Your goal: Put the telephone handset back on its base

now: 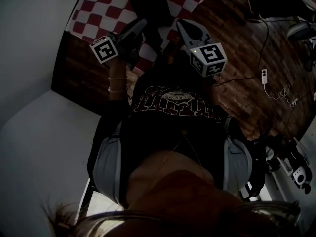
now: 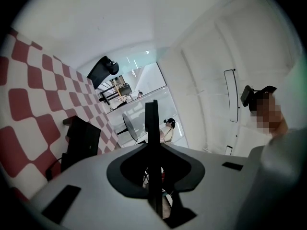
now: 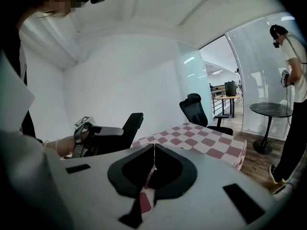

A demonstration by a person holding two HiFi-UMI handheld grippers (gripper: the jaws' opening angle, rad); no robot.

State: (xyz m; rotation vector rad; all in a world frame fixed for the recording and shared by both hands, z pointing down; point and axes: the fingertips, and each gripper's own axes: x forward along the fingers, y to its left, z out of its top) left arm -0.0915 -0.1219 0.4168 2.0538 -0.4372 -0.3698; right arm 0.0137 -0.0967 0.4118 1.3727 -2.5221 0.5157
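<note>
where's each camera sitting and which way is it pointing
Head view: on the person's head, facing steeply down at their own torso, left gripper, right gripper and the checked table.
Left gripper view: on the left gripper, tipped sideways, facing along the table to a seated person; the person's head at right.
Right gripper view: on the right gripper, facing across the table to an office chair; their left hand shows.
Shared: all three show the table.
</note>
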